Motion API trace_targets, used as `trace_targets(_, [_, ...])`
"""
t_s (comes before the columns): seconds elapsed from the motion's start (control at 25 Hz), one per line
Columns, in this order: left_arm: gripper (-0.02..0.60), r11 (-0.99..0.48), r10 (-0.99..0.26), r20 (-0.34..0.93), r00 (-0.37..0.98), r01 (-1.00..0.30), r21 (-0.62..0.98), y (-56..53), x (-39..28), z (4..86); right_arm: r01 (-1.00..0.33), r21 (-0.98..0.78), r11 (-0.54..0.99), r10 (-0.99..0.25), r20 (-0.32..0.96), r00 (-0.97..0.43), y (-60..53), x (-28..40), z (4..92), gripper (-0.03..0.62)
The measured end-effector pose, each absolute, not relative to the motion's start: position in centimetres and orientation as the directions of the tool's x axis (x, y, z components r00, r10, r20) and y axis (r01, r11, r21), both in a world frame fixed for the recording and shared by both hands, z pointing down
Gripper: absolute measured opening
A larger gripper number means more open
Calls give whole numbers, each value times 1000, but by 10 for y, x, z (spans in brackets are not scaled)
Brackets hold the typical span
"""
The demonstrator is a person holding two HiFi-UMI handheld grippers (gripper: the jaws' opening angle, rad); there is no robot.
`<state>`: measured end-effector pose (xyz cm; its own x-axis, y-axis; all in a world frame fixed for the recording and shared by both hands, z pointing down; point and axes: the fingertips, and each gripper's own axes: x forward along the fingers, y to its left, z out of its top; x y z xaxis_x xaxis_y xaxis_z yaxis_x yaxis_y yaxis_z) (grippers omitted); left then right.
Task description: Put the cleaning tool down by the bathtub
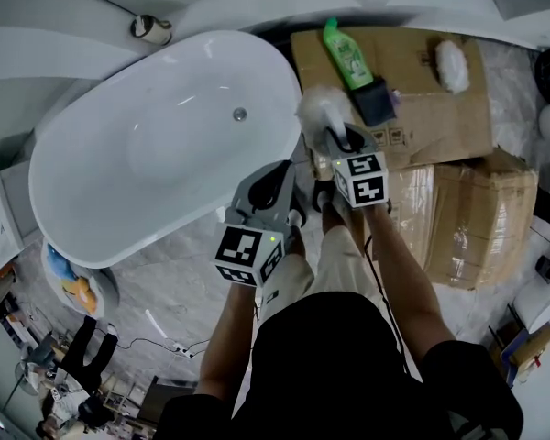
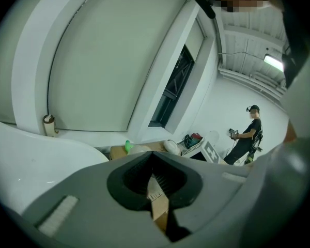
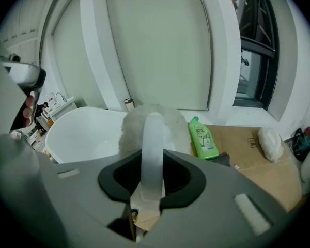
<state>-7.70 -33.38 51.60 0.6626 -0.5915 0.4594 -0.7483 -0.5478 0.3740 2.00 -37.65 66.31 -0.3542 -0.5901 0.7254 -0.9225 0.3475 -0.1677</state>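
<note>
Brush point(image 3: 154, 130) sits clamped in my right tongs point(image 1: 334, 136), left tongs point(image 1: 280, 180) closed and empty; set-down beside bathtub point(image 1: 82, 232) not yet done.

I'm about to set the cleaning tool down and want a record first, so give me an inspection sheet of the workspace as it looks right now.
Surface: pale marbled floor around a white bathtub; the tub is empty.
Job's things: cleaning tool with a fluffy white head, held up near the tub's rim, not yet set down.
Clutter: green bottle, white fluffy pad and a dark item on the cardboard boxes.
Grippers: right tongs closed on the tool's white handle; left tongs shut, nothing between them.
Cables: thin cable on the floor, lower left.
Surroundings: another person standing far off.
</note>
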Motion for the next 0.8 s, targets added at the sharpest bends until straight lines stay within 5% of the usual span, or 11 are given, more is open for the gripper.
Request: trace_targets(0.8, [-2, -486, -574, 541, 614, -788, 379, -368, -71, 576, -903, -194, 383, -476, 796, -373, -418, 24, 761, 92])
